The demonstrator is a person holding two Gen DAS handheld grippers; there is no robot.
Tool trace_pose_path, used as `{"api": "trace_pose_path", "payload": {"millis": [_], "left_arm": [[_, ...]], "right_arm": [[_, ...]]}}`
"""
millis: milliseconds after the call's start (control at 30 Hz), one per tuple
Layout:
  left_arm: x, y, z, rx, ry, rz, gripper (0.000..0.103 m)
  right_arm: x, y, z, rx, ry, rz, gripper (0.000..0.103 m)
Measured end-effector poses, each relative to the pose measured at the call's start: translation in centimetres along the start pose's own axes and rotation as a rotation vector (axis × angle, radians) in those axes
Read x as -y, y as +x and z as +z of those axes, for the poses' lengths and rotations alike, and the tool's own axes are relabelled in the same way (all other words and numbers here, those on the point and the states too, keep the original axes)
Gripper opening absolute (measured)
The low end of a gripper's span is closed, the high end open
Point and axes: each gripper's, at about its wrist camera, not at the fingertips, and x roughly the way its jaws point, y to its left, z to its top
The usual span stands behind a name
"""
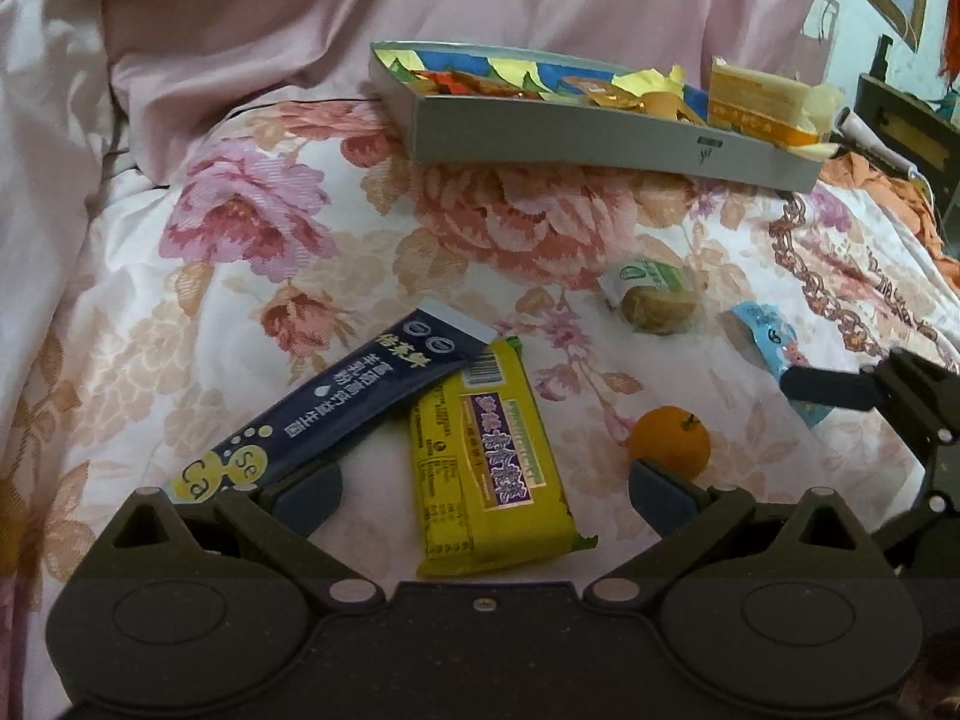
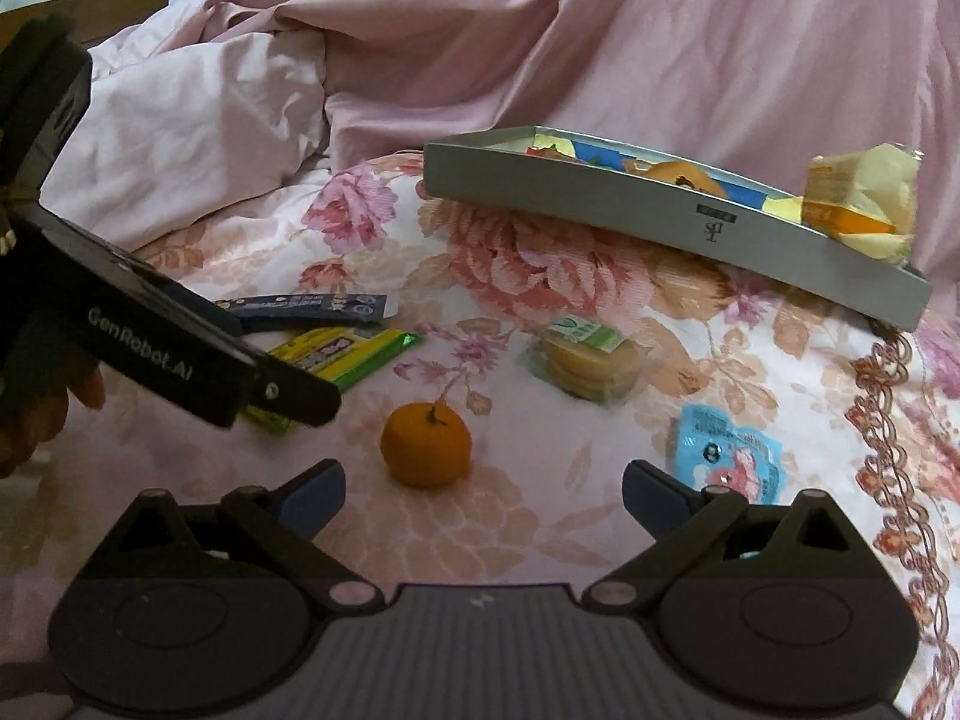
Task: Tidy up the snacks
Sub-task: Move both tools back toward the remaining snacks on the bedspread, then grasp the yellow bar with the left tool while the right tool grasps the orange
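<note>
My left gripper [image 1: 483, 489] is open and empty, low over a yellow snack bar [image 1: 489, 462] that lies between its fingers. A dark blue sachet [image 1: 336, 408] overlaps the bar's top left. A small orange [image 1: 671, 443] sits by the right finger. My right gripper [image 2: 483, 495] is open and empty, just behind the orange [image 2: 427, 444]. A wrapped biscuit pack [image 2: 591, 360] and a light blue packet [image 2: 729, 450] lie to the right. A grey box [image 2: 660, 222] with several snacks stands farther back; it also shows in the left wrist view [image 1: 576, 138].
Everything lies on a floral bedspread [image 1: 252, 252]. A crumpled pink sheet [image 2: 600, 48] rises behind the box. The left gripper's body [image 2: 150, 342] crosses the left of the right wrist view, over the yellow bar [image 2: 342, 357]. Furniture [image 1: 900, 120] stands at the far right.
</note>
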Motion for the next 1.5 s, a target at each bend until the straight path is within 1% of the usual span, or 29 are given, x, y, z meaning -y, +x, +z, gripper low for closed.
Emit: {"api": "trace_pose_path", "payload": {"millis": [267, 367, 433, 467, 533, 633, 767, 867, 900, 933, 1000, 1033, 1167, 1267, 1400, 1500], "left_arm": [[-0.4, 0.3, 0.2, -0.010, -0.011, 0.010, 0.097], [-0.5, 0.4, 0.2, -0.007, -0.024, 0.008, 0.094], [-0.4, 0.4, 0.2, -0.005, -0.022, 0.007, 0.086], [-0.3, 0.3, 0.2, -0.005, -0.013, 0.007, 0.084], [-0.1, 0.3, 0.2, -0.004, 0.004, -0.003, 0.077], [0.1, 0.4, 0.3, -0.004, 0.007, -0.017, 0.075], [0.3, 0.8, 0.6, -0.001, 0.010, -0.017, 0.068], [0.2, 1.0, 0.7, -0.007, 0.017, -0.004, 0.058], [0.1, 1.0, 0.7, -0.007, 0.015, 0.004, 0.054], [0.0, 0.9, 0.7, -0.005, 0.006, 0.004, 0.053], [-0.1, 0.9, 0.7, -0.003, -0.011, 0.004, 0.052], [-0.1, 0.9, 0.7, -0.004, -0.010, 0.005, 0.052], [-0.1, 0.9, 0.7, -0.004, -0.004, 0.007, 0.052], [-0.1, 1.1, 0.7, -0.007, -0.003, 0.004, 0.055], [0.1, 1.3, 0.6, -0.015, 0.030, 0.009, 0.057], [0.1, 1.3, 0.6, -0.016, 0.036, 0.010, 0.055]], "right_arm": [[-0.2, 2.1, 0.6, -0.010, -0.036, 0.035, 0.092], [-0.5, 2.2, 0.5, -0.010, -0.052, 0.048, 0.086], [-0.6, 2.2, 0.5, -0.009, -0.060, 0.053, 0.082], [-0.7, 2.1, 0.5, -0.005, -0.060, 0.057, 0.080], [-0.7, 2.0, 0.6, 0.001, -0.056, 0.059, 0.071], [-0.5, 2.1, 0.6, -0.008, -0.039, 0.077, 0.063], [-0.5, 2.5, 0.9, -0.016, -0.013, 0.093, 0.059], [-0.6, 2.5, 0.9, -0.017, -0.017, 0.095, 0.056], [-0.7, 2.5, 0.9, -0.016, -0.018, 0.096, 0.053], [-0.7, 2.5, 0.8, -0.015, -0.019, 0.099, 0.048], [-0.8, 2.5, 0.8, -0.016, -0.019, 0.104, 0.042], [-0.8, 2.5, 0.8, -0.017, -0.018, 0.110, 0.041], [-0.8, 2.5, 0.8, -0.016, -0.017, 0.109, 0.040], [-0.8, 2.5, 0.7, -0.015, -0.014, 0.110, 0.040], [-0.8, 2.4, 0.6, -0.014, -0.017, 0.109, 0.040], [-0.9, 2.4, 0.6, -0.013, -0.020, 0.108, 0.041]]}}
